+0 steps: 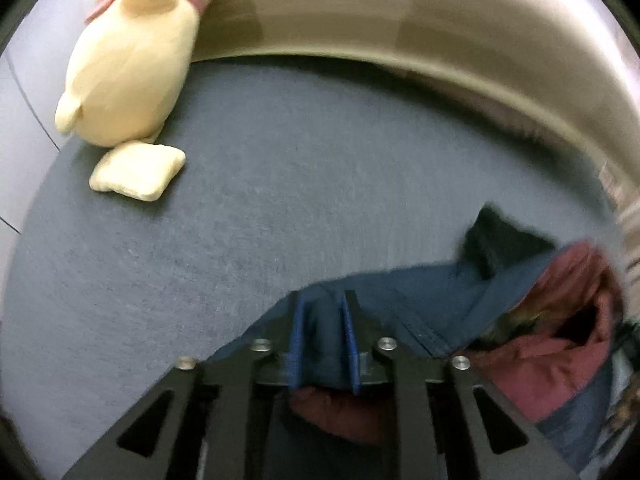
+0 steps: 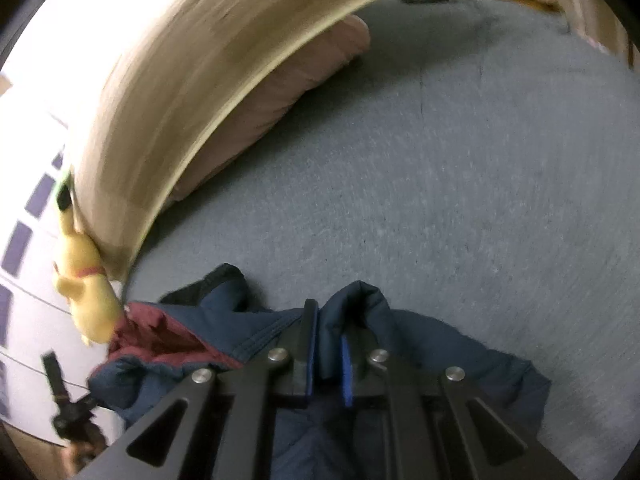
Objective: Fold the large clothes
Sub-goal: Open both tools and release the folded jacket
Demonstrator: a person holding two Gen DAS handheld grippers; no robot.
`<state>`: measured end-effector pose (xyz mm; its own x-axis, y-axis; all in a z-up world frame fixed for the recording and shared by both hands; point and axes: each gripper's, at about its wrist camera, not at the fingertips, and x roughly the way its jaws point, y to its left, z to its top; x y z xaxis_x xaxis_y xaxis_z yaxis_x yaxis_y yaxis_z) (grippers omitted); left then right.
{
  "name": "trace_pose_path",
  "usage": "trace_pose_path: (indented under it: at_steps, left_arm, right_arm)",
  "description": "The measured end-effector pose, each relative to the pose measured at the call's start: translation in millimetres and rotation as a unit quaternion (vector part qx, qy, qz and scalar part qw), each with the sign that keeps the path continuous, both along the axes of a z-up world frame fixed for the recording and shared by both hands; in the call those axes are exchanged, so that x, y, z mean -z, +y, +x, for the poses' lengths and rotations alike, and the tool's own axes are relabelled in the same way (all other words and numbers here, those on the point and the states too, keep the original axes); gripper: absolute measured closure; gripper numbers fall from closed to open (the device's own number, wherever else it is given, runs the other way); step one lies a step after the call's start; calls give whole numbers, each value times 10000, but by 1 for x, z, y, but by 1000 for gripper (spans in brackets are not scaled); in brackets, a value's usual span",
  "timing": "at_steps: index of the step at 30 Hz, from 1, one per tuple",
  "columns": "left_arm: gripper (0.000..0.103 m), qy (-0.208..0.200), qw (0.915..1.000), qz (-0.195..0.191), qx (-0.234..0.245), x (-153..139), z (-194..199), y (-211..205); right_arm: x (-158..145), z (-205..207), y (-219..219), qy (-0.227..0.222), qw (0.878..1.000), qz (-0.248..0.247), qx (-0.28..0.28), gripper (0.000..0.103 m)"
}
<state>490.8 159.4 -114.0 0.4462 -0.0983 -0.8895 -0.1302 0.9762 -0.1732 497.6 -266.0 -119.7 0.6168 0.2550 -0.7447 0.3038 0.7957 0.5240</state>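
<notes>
A navy jacket (image 1: 424, 292) with a maroon lining (image 1: 560, 344) lies bunched on a grey-blue bed. My left gripper (image 1: 323, 308) is shut on a fold of the navy fabric at its left edge. The jacket also shows in the right wrist view (image 2: 440, 352), with its maroon lining (image 2: 160, 340) to the left. My right gripper (image 2: 326, 320) is shut on a raised fold of the navy fabric. A black cuff or collar (image 1: 496, 236) sticks out beyond the jacket.
The grey-blue bed cover (image 1: 280, 200) spreads ahead of both grippers. A yellow plush toy (image 1: 132, 68) and a small yellow cushion (image 1: 138, 176) sit at the far left by the beige headboard (image 1: 400, 12). A pinkish pillow (image 2: 280, 96) lies against the headboard.
</notes>
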Motion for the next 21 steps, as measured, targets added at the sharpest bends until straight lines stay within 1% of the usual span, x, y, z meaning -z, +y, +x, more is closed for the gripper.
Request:
trace_pose_path:
  at_steps: [1, 2, 3, 4, 6, 8, 10, 12, 13, 14, 15, 16, 17, 19, 21]
  left_arm:
    - [65, -87, 9998, -158, -79, -4, -2, 7]
    - [54, -226, 9989, -371, -175, -11, -6, 18]
    - [48, -467, 9968, -588, -255, -21, -13, 30]
    - [47, -707, 9945, -705, -312, -29, -18, 40]
    - [38, -1152, 9896, -692, -521, -47, -31, 65]
    - [38, -1425, 9858, -622, -630, -55, -41, 83]
    - [38, -1479, 9858, -596, -535, -56, -44, 92]
    - [38, -1413, 9879, -535, -340, -51, -44, 90]
    - [38, -1369, 9895, -433, -169, -47, -43, 84]
    - [38, -1354, 9902, -332, 24, -44, -41, 79]
    - [38, -1326, 9906, -173, 284, -40, -39, 66]
    - [37, -1293, 9906, -51, 448, -36, -38, 57]
    - [36, -1249, 9903, 60, 610, -33, -37, 45]
    - [32, -1151, 9887, 218, 935, -25, -31, 26]
    - [31, -1034, 9872, 399, 1147, -15, -22, 11]
  right_arm:
    - [0, -2, -5, -14, 9998, 205, 36, 89]
    - [0, -5, -9, -41, 9994, 340, 57, 88]
    - [-1, -8, -14, -85, 9986, 509, 72, 87]
    - [-3, -11, -18, -137, 9979, 625, 64, 85]
    - [-7, -16, -24, -240, 9966, 786, 34, 83]
    - [-12, -21, -31, -361, 9944, 991, 17, 80]
    - [-14, -23, -33, -434, 9936, 1046, -41, 78]
    - [-14, -23, -34, -464, 9928, 1099, -102, 74]
    - [-13, -23, -35, -498, 9912, 1220, -92, 65]
    - [-11, -22, -37, -560, 9890, 1369, -85, 45]
    - [-11, -21, -37, -646, 9865, 1498, -109, 29]
    - [-15, -21, -37, -755, 9859, 1492, -101, 5]
    - [-22, -23, -37, -895, 9868, 1349, -29, 4]
    - [-33, -26, -38, -1134, 9859, 1228, -26, 4]
    - [-42, -31, -44, -1200, 9877, 995, 65, 4]
